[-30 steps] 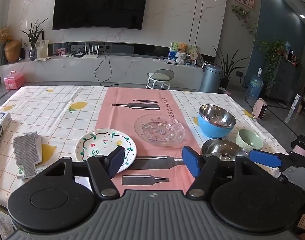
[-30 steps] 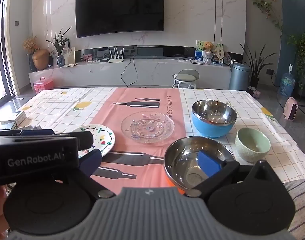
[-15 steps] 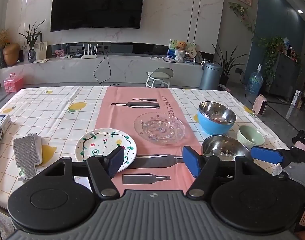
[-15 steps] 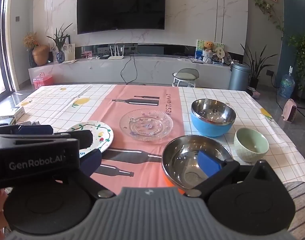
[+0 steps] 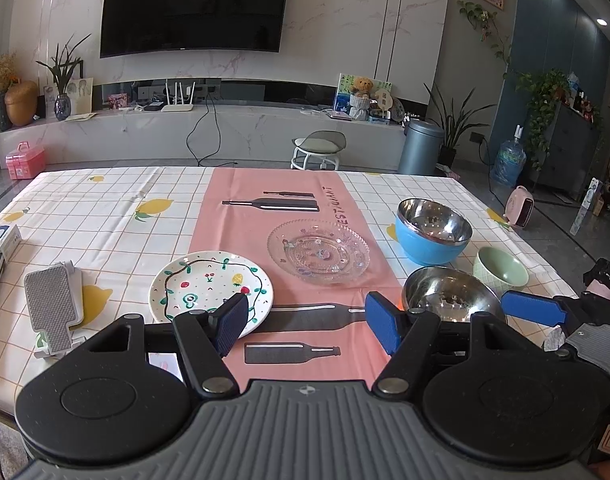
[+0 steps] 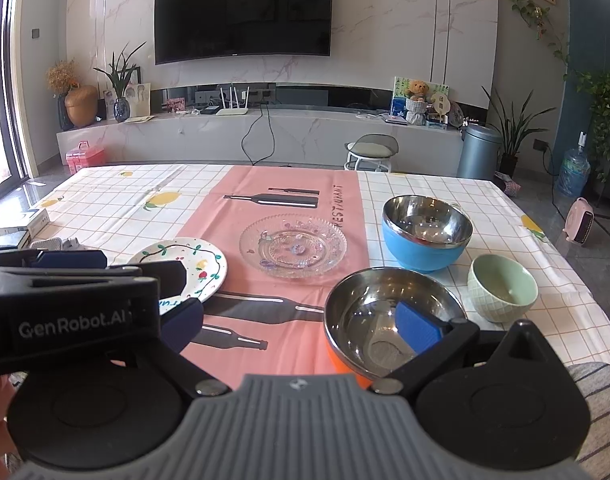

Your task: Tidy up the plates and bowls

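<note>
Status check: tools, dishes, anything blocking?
Left tool open, empty. Right tool open, empty, above orange steel bowl. Plates and bowls unstacked on table. Nothing blocking.

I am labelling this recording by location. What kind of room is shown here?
Most likely a home living and dining room: a large black wall-mounted television above a long marble media console, and a table under a checked lemon-print tablecloth set with plates and bowls.

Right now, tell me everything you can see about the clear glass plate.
The clear glass plate is round and shallow, with a scalloped rim and an embossed pattern. It lies flat and empty on the pink runner, between the painted plate and the blue bowl, touching neither. No hand-held gripper touches it.
</note>
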`<act>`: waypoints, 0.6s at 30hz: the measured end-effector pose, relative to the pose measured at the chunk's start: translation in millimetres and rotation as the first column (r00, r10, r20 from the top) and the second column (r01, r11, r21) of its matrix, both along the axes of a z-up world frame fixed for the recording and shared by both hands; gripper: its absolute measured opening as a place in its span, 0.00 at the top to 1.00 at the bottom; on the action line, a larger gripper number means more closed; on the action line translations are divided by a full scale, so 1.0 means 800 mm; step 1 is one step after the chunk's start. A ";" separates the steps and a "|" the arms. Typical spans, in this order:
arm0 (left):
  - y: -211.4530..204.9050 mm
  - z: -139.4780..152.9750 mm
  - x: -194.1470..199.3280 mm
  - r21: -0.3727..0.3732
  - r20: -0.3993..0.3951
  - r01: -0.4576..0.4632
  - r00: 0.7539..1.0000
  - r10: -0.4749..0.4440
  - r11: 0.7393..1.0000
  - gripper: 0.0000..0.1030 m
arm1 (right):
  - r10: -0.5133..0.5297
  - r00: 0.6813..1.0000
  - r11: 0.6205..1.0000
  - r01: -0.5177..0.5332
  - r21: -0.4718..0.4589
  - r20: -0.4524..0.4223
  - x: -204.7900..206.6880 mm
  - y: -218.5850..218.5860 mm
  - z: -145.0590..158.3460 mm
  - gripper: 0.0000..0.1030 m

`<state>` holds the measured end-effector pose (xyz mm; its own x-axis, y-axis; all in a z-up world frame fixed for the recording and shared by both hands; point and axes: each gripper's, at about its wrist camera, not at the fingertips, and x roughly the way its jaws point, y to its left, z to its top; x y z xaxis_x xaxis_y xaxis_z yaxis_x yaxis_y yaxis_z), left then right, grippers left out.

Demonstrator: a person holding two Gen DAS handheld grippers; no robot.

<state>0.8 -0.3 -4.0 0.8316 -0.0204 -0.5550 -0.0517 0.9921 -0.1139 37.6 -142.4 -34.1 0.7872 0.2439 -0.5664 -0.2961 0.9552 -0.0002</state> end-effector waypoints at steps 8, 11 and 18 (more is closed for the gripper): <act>0.001 -0.001 0.000 0.003 -0.004 -0.001 1.000 0.001 1.000 0.24 | -0.003 1.000 1.000 0.003 -0.003 -0.004 -0.001 0.002 0.000 0.03; 0.002 -0.002 0.000 0.004 -0.007 -0.001 1.000 0.001 1.000 0.24 | -0.005 1.000 1.000 0.005 -0.002 -0.012 0.001 0.001 0.000 0.03; 0.002 -0.002 0.000 0.004 -0.007 -0.001 1.000 0.001 1.000 0.24 | -0.009 1.000 1.000 0.009 0.002 -0.019 0.003 0.000 -0.001 0.03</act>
